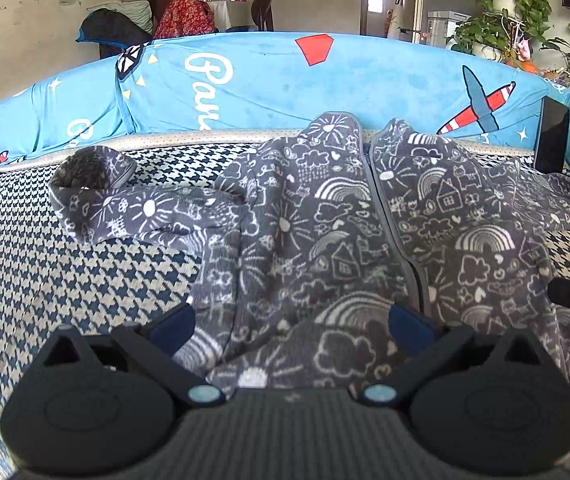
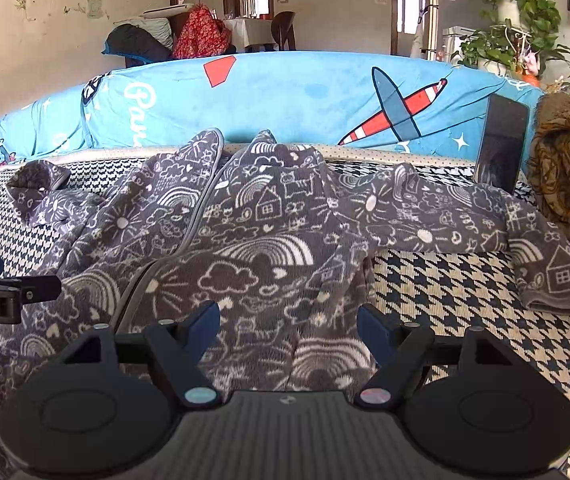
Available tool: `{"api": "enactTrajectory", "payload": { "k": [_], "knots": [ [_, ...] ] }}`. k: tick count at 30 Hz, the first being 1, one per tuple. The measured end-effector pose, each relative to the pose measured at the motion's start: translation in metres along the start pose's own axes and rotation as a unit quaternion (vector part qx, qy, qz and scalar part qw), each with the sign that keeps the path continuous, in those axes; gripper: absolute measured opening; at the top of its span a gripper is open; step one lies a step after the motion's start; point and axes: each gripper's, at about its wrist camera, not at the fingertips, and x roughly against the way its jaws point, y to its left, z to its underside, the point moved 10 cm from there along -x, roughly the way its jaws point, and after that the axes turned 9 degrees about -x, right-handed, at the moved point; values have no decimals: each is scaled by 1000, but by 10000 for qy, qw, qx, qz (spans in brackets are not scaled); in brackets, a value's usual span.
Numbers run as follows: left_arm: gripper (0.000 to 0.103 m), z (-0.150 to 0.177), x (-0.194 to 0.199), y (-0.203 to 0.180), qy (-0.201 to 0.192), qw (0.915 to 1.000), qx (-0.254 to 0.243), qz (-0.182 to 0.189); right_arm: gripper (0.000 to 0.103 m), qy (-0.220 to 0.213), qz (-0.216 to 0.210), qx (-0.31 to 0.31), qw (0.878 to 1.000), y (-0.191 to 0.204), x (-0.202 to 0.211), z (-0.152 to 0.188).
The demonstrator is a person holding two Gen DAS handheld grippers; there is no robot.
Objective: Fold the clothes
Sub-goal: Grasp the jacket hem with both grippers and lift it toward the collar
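Note:
A grey fleece jacket (image 1: 325,216) (image 2: 253,248) with white doodles of rainbows, houses and clouds lies front-up on a houndstooth sofa seat (image 1: 65,272) (image 2: 465,288), zip down the middle, both sleeves spread outward. My left gripper (image 1: 293,320) hangs open over the jacket's lower left half, its blue pads apart with loose cloth beneath them. Over the lower right half my right gripper (image 2: 289,320) is open too, nothing pinched. The left sleeve (image 1: 97,196) ends rumpled; the right sleeve (image 2: 485,224) stretches flat to the cuff.
A blue blanket (image 1: 285,80) (image 2: 285,96) with aeroplane prints covers the sofa back. A dark tablet (image 2: 501,140) leans at the right beside a brown patterned cushion (image 2: 569,160). Each gripper shows at the edge of the other's view. Potted plants (image 2: 517,20) stand behind.

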Motion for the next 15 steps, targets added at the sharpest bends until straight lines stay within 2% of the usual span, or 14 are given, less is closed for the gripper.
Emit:
{"api": "enactTrajectory", "payload": {
  "k": [6, 8, 11, 15],
  "knots": [
    [103, -19, -26, 9, 113, 9994, 335, 19, 74, -142, -9, -50, 9999, 3, -17, -18],
    [103, -23, -34, 12, 165, 9989, 442, 37, 62, -201, -22, -11, 9998, 7, -24, -25],
    [103, -30, -45, 13, 220, 9981, 571, 65, 56, -272, -63, -41, 9996, 12, -36, -37],
    [103, -40, -57, 11, 272, 9977, 609, 70, 54, -350, -218, -143, 9990, 22, -53, -56]
  ]
}}
